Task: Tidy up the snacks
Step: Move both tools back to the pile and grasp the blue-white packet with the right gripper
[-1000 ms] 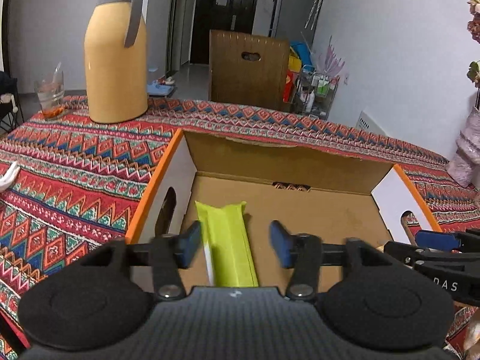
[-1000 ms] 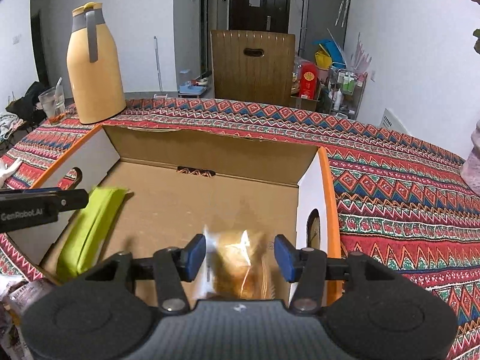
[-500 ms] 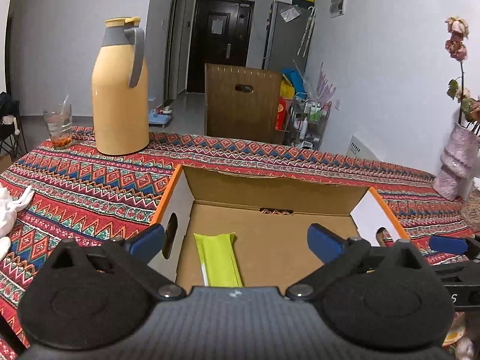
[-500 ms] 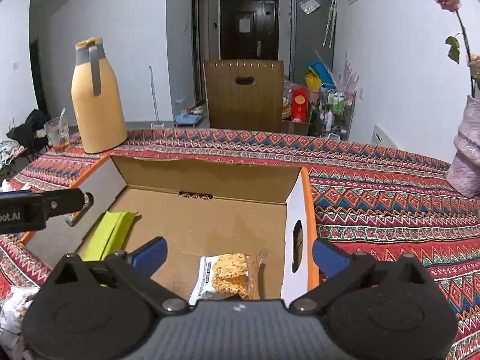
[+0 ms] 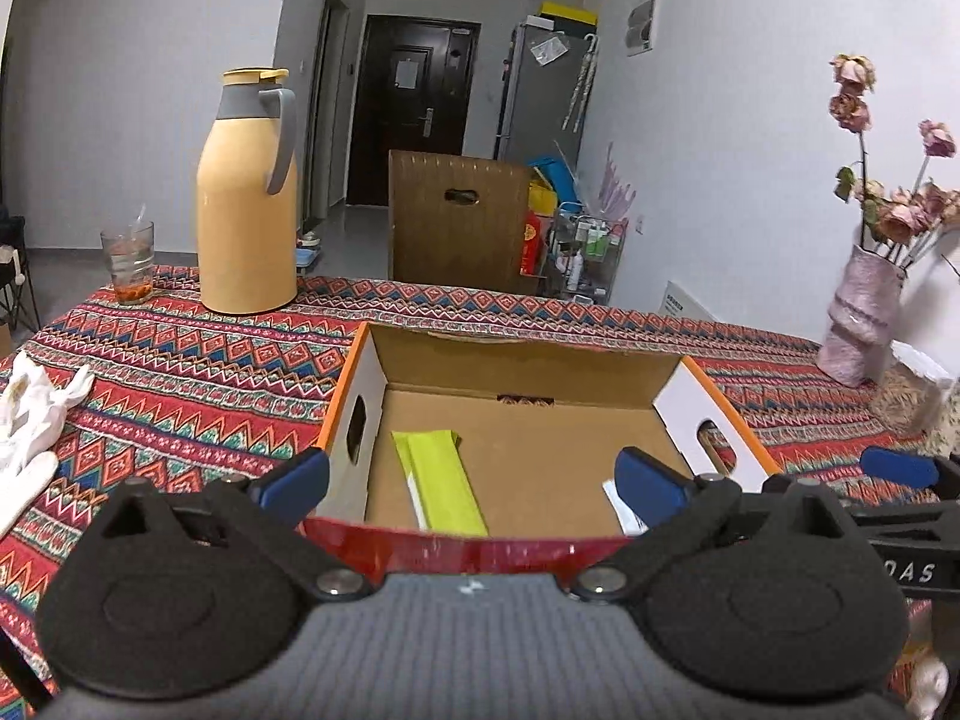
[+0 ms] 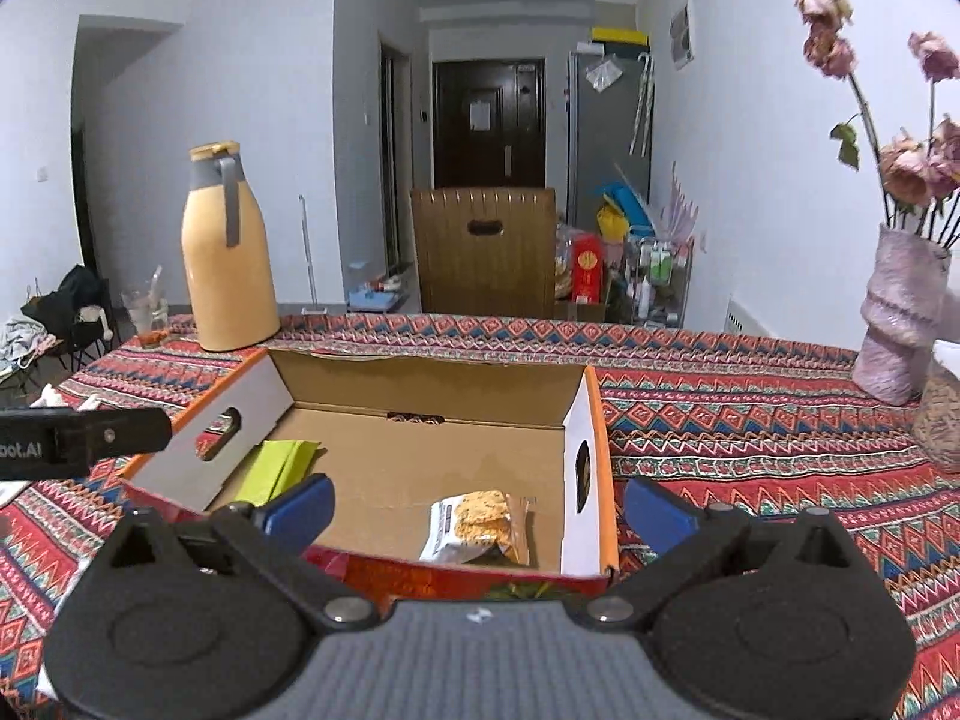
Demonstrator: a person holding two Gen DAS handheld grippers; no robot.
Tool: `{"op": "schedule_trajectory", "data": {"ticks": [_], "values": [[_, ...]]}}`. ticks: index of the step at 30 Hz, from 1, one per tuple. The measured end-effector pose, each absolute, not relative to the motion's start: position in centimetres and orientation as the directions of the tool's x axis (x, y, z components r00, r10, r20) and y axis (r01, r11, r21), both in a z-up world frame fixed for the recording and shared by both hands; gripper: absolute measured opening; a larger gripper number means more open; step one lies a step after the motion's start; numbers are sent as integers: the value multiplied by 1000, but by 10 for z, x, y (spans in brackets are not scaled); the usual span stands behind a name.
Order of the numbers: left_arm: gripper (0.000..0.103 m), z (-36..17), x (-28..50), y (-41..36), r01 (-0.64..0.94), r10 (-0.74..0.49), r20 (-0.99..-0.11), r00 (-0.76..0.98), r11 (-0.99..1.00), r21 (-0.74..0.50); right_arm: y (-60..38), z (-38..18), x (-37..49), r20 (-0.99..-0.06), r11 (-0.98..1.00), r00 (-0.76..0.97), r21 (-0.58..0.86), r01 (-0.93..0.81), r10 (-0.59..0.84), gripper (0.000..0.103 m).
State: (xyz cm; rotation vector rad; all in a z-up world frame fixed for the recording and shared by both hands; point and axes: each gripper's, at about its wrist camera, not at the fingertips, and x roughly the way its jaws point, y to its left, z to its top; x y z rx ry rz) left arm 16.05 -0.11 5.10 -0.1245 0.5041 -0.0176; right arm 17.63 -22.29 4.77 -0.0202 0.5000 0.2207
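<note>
An open cardboard box (image 5: 516,360) (image 6: 420,372) with orange-edged white end walls stands on the patterned tablecloth. A lime-green snack packet (image 5: 441,480) (image 6: 279,468) lies flat on its floor at the left. A clear packet of golden crackers (image 6: 480,525) lies at the right front; only its white corner (image 5: 621,510) shows in the left wrist view. My left gripper (image 5: 471,483) is open, back above the box's near wall, nothing between its fingers. My right gripper (image 6: 477,507) is open too, likewise empty, above the near wall.
A tall yellow thermos jug (image 5: 249,198) (image 6: 225,252) and a drinking glass (image 5: 129,264) stand at the table's far left. White cloth (image 5: 30,414) lies at the left edge. A pink vase of dried roses (image 5: 864,318) (image 6: 900,324) stands at the right. A brown chair (image 6: 486,252) is behind the table.
Both grippers opened wide, leaving the green packet and the cracker packet lying in the box, then drew back and up past the box's near wall.
</note>
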Motion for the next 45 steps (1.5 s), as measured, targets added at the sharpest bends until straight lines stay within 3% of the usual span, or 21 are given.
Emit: {"op": "schedule_trajectory", "data": {"ticks": [13,26,33,45], "values": [[103,29,103,12,17,-85,-504,860,990,-138,-231,28,92,-418,977,884,75,-199,212,103],[103,9,70,28,-23,-49,-508,860,991,-135,-242,-8,57,-508,991,852,23,-134,127,102],[103,9,67,31,-40,-34,-513,858,990,-132,-237,-10,85,-562,985,819,-42,-166,114,86],[103,7,61,37,-64,-11,-529,849,990,-124,-223,-24,132,-669,980,728,1,-199,148,78]]}}
